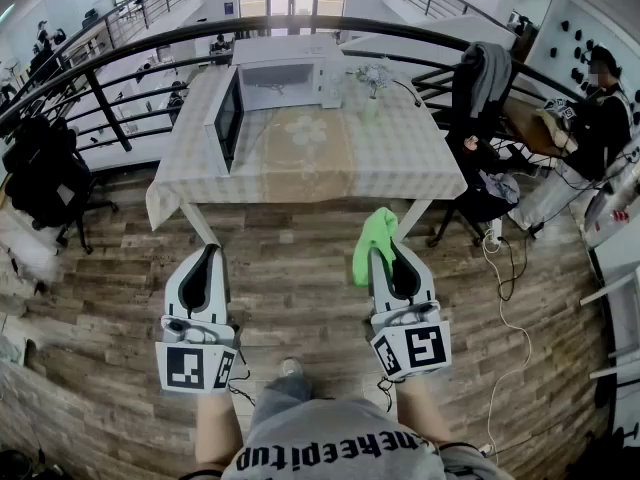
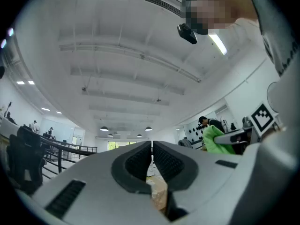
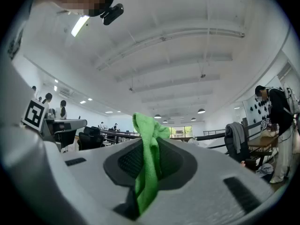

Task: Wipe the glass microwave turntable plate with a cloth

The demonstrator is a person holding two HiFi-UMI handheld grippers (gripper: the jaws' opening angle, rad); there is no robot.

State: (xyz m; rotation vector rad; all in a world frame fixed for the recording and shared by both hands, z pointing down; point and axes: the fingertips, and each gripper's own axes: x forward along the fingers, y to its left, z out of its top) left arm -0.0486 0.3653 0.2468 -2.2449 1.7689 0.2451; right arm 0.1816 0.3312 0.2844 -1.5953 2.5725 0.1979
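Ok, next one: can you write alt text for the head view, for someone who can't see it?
Seen from above, a person holds two grippers over a wooden floor: the right gripper shut on a green cloth, the left gripper shut and empty. Ahead stands a table with a checked cover, bearing a white microwave with its door open.

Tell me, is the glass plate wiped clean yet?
Not yet. Done: the microwave door stands open and the right claw is shut on the green cloth. Right now both claws hang short of the table; the left claw is shut and empty. Left: reach the plate, which I can't make out, and wipe it.
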